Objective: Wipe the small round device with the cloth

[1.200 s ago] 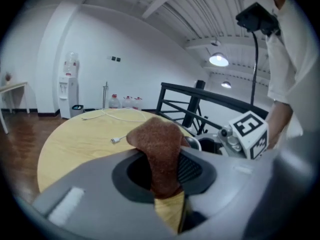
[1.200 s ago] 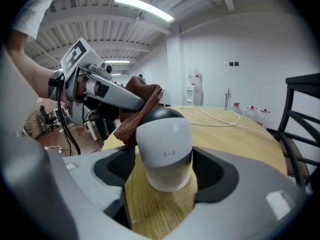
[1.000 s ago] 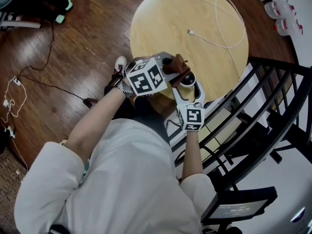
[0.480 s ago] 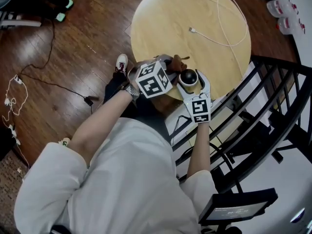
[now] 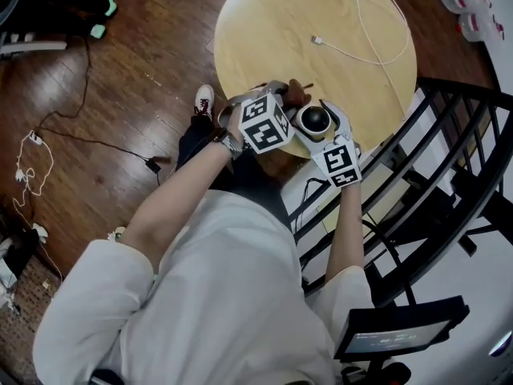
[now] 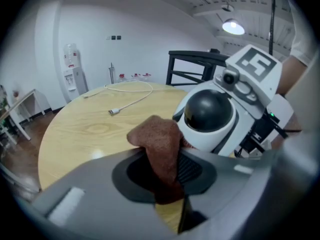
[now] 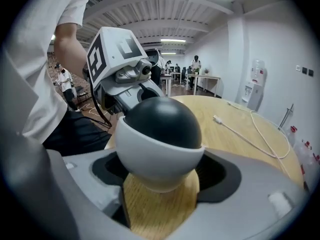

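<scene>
Brown cloth (image 6: 159, 141) slid off round device (image 7: 160, 134), black dome uncovered

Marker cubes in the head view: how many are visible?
2. One marker cube sits on the left gripper, which pinches the brown cloth; the other on the right gripper, which holds the round device. Neither is hidden.

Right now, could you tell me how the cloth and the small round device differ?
The cloth is soft, crumpled and brown; the small round device is rigid, a white cup with a black dome. The left gripper is shut on the cloth; the right gripper is shut on the device. Both are held side by side at the round table's near edge.
</scene>
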### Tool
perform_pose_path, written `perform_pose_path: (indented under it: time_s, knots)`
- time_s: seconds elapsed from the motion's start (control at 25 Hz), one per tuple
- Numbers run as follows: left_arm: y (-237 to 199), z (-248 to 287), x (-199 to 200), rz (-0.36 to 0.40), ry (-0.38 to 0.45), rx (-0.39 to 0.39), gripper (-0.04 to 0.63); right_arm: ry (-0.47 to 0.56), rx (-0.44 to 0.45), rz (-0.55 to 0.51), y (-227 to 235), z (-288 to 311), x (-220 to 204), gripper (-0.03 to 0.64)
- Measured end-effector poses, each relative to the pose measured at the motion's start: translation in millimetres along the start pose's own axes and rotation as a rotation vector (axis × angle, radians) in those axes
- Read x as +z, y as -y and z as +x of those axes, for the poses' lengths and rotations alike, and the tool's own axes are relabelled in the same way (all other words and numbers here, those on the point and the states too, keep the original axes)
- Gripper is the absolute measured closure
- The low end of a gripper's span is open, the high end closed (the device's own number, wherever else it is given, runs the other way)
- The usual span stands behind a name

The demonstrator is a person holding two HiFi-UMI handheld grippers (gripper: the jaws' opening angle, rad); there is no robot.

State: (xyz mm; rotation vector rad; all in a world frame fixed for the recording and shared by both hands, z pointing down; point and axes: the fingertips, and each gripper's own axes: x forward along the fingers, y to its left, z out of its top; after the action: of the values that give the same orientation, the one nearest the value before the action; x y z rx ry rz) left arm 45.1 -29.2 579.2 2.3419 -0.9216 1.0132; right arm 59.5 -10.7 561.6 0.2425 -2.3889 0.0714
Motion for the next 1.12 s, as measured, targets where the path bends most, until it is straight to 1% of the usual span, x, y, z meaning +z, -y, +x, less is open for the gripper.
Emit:
perform_pose_path:
  time_s: [0.08, 0.12, 0.28, 0.36, 0.44, 0.56, 0.72, 0.8, 0.88, 0.96, 1.04, 1.12]
  knots:
    - [-1, 0, 2, 0.005, 0.000, -0.010, 0.488, 0.008, 0.014, 0.013, 0, 3, 0, 0.238]
    - [-3, -3, 3, -0.016, 0.017, -0.017, 0.486, 0.015, 0.015, 0.020, 0, 5, 1, 0.238]
    - [-11, -37, 7, -0.182, 0.122, -0.048, 0.488, 0.043, -0.007, 0.056, -2, 6, 0, 0.250]
    - [-12, -51, 7, -0.235, 0.158, -0.067, 0.488, 0.053, -0.030, 0.079, -2, 5, -3, 0.251]
    - [-14, -63, 9, -0.258, 0.189, -0.070, 0.489, 0.053, -0.063, 0.106, -2, 6, -5, 0.252]
    - [-17, -79, 19, -0.247, 0.223, -0.060, 0.489, 0.046, -0.141, 0.167, -3, 5, -9, 0.252]
    - [-18, -91, 35, -0.208, 0.256, -0.053, 0.489, 0.058, -0.291, 0.296, 1, 1, -10, 0.252]
    - [-16, -90, 41, -0.179, 0.263, -0.060, 0.489, 0.059, -0.365, 0.358, 3, 0, -13, 0.252]
    - [-12, -87, 43, -0.132, 0.253, -0.074, 0.489, 0.059, -0.423, 0.405, 3, 1, -16, 0.252]
    - [-7, -82, 44, -0.095, 0.240, -0.098, 0.488, 0.056, -0.461, 0.431, 3, 1, -19, 0.252]
    - [-3, -79, 48, -0.083, 0.238, -0.127, 0.488, 0.059, -0.497, 0.435, 4, 0, -17, 0.253]
    - [3, -74, 52, -0.049, 0.214, -0.140, 0.489, 0.067, -0.529, 0.437, 7, -2, -16, 0.253]
